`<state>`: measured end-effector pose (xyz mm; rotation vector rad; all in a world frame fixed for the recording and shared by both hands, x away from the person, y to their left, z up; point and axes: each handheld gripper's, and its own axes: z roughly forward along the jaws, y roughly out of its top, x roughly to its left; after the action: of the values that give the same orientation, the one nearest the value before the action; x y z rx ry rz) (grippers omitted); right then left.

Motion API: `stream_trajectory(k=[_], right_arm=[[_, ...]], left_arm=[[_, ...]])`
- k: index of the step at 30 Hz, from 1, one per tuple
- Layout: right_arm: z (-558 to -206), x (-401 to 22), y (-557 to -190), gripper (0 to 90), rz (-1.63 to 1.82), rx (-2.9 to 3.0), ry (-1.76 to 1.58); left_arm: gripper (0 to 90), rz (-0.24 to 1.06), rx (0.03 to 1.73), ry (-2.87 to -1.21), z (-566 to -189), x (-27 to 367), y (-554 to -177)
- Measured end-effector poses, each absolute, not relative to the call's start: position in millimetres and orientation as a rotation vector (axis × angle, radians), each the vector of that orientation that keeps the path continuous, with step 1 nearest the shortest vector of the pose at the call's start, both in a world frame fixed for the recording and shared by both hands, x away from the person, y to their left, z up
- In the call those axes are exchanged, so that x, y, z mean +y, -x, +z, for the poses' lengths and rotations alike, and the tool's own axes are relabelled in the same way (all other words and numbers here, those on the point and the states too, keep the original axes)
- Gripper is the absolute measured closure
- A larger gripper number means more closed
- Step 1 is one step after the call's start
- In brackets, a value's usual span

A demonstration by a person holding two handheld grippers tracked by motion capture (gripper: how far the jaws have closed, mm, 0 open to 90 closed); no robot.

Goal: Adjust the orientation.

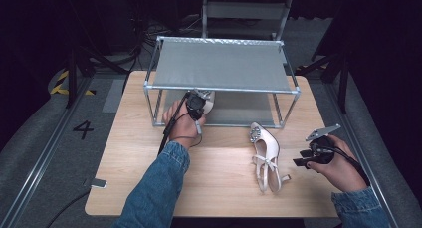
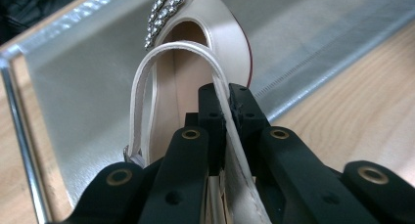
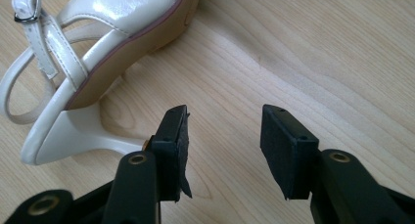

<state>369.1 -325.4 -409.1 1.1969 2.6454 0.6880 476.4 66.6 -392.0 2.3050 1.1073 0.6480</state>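
A cream high-heeled shoe (image 2: pixel 205 43) with a rhinestone trim points away from me over the rack's lower grey shelf (image 2: pixel 83 87). My left gripper (image 2: pixel 226 99) is shut on its thin heel strap. From above, this gripper (image 1: pixel 200 99) reaches into the front left of the rack with the shoe (image 1: pixel 209 99) just past it. The matching shoe (image 1: pixel 266 156) lies on its side on the wooden table, toe toward the rack. My right gripper (image 1: pixel 299 159) hovers to the right of it, open and empty. In the right gripper view, the gripper (image 3: pixel 222 131) hangs over bare wood, with that shoe (image 3: pixel 122 18) and its heel at upper left.
The metal-framed rack (image 1: pixel 149 87) stands at the back of the table (image 1: pixel 219 188), with its top shelf (image 1: pixel 219 63) above the lower one. A small flat device (image 1: pixel 98 183) lies at the table's front left corner. A chair (image 1: pixel 246 11) stands behind the rack.
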Motion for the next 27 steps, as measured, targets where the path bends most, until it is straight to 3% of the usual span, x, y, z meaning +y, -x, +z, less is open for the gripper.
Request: stream_trajectory(k=[3, 14, 19, 22, 24, 27], right_arm=[[-409, -324, -369, 54.3, 0.687, 2.646, -1.189], [-410, -323, -368, 53.9, 0.683, 2.654, -1.186], [-411, -322, -368, 53.5, 0.68, 2.659, -1.186], [-411, -323, -368, 52.8, 0.686, 2.653, -1.185], [-411, -324, -368, 52.6, 0.687, 2.652, -1.188], [-411, -324, -368, 52.4, 0.685, 2.651, -1.192]], left_arm=[[85.5, 0.688, 1.096, -2.319, -395, 62, -475], [85.3, 0.607, 1.109, -2.335, -409, 56, -476], [83.3, 0.49, 1.107, -2.327, -412, 51, -479], [65.2, 0.415, 1.104, -2.222, -410, 53, -476], [62.9, 0.413, 1.101, -2.202, -408, 54, -475], [48.6, 0.424, 1.07, -2.167, -403, 58, -472]])
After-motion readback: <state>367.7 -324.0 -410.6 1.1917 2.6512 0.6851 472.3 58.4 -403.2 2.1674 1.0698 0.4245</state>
